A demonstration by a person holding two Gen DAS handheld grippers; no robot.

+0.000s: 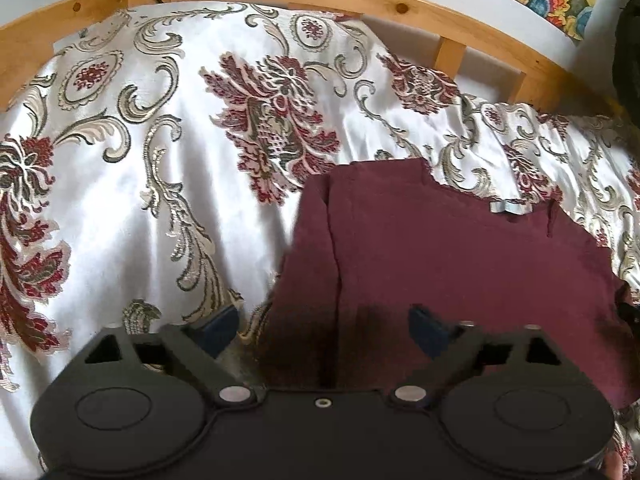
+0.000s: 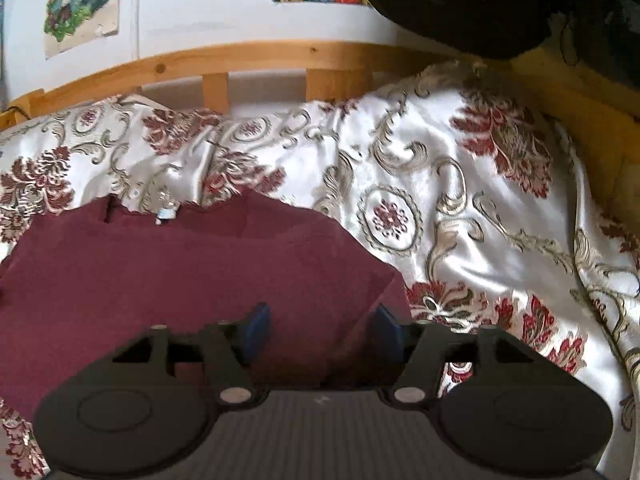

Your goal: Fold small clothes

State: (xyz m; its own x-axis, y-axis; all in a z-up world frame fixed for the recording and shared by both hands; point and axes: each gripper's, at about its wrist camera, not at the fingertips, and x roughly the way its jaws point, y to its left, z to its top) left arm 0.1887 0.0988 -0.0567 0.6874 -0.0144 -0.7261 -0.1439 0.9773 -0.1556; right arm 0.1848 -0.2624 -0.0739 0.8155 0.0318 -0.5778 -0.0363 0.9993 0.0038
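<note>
We see a dark bulky mass (image 2: 500, 4) only in the right view. Both the left gripper (image 1: 322, 322) and right gripper (image 2: 320, 330) stand wide, holding nothing, over the matte maroon garment (image 1: 460, 256) on the glossy brocade bedspread (image 1: 132, 184).

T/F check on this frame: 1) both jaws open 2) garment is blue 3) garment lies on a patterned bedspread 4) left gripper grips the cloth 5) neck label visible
1) Both jaws open: true for the left gripper and the right gripper.
2) Garment is blue: false. The garment is maroon.
3) It lies on a patterned bedspread: true.
4) Left gripper grips the cloth: false. Its jaws stand apart over the garment's edge and pinch nothing.
5) Neck label visible: true, at the neckline.
</note>
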